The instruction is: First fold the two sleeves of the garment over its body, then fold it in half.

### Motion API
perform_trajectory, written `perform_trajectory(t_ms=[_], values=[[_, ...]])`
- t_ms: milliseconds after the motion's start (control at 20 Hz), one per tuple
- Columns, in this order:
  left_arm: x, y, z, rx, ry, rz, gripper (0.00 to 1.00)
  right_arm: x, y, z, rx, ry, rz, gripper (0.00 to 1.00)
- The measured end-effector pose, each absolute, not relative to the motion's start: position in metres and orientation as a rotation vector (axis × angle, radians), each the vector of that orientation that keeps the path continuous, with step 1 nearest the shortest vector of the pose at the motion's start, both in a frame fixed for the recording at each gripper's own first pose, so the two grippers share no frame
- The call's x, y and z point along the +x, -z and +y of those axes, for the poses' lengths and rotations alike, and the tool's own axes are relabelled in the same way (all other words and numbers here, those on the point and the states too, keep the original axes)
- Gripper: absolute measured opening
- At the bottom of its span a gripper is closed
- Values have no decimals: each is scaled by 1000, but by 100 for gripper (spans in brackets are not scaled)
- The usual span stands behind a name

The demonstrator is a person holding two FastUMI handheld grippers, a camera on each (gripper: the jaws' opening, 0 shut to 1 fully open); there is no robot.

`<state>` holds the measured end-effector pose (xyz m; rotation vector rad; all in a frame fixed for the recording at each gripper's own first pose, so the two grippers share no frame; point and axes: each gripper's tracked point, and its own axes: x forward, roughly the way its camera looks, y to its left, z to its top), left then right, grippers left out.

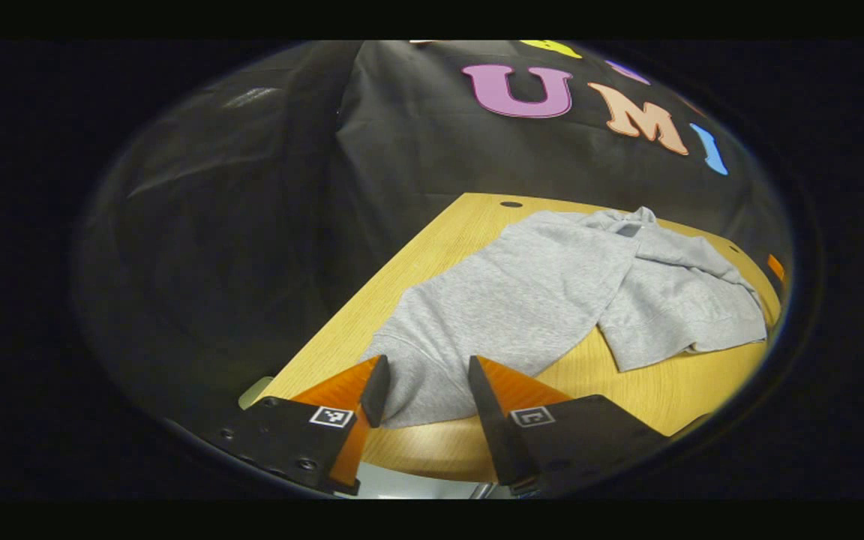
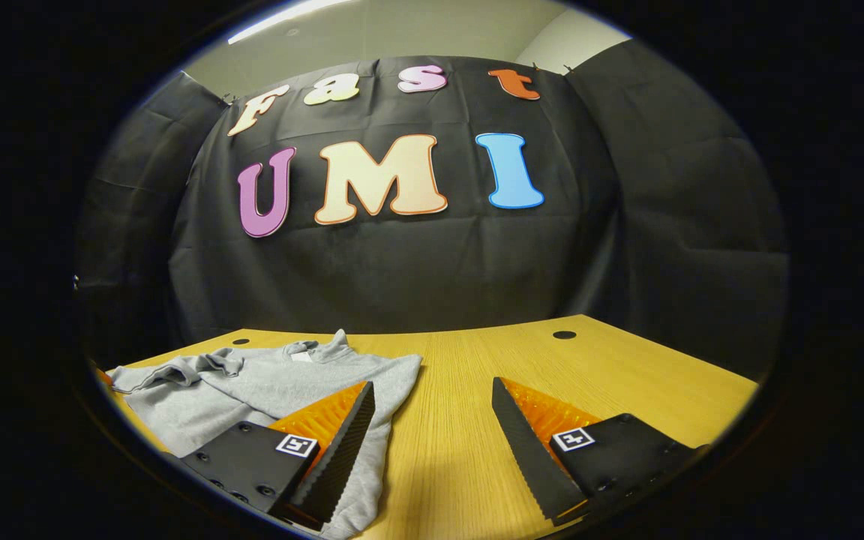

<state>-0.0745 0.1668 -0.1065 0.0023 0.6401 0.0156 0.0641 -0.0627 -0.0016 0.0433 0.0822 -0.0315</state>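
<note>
A grey sweatshirt lies flat on the wooden table, collar toward the booth wall, with one sleeve folded over its body. My left gripper hangs open just above the garment's hem, which shows between its fingers. In the right gripper view the same sweatshirt lies at the left on the table. My right gripper stands open over bare wood beside the garment's edge, its left finger over the cloth.
Round cable holes sit near the table's far edge. The black cloth wall rises right behind the table. Bare wood stretches to the right of the garment in the right gripper view.
</note>
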Motion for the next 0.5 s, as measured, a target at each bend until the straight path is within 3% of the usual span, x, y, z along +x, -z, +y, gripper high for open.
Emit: perform_trajectory(t_ms=[150, 200, 300, 500], values=[[-75, 106, 159, 5, 13, 634, 47, 63, 8, -66, 45, 36, 90, 97], [-74, 106, 159, 9, 17, 626, 39, 63, 9, -67, 48, 39, 92, 97], [-74, 105, 159, 9, 16, 617, 36, 61, 11, -69, 64, 41, 97, 97], [-74, 104, 159, 2, 12, 613, 15, 61, 13, -73, 65, 48, 92, 97]])
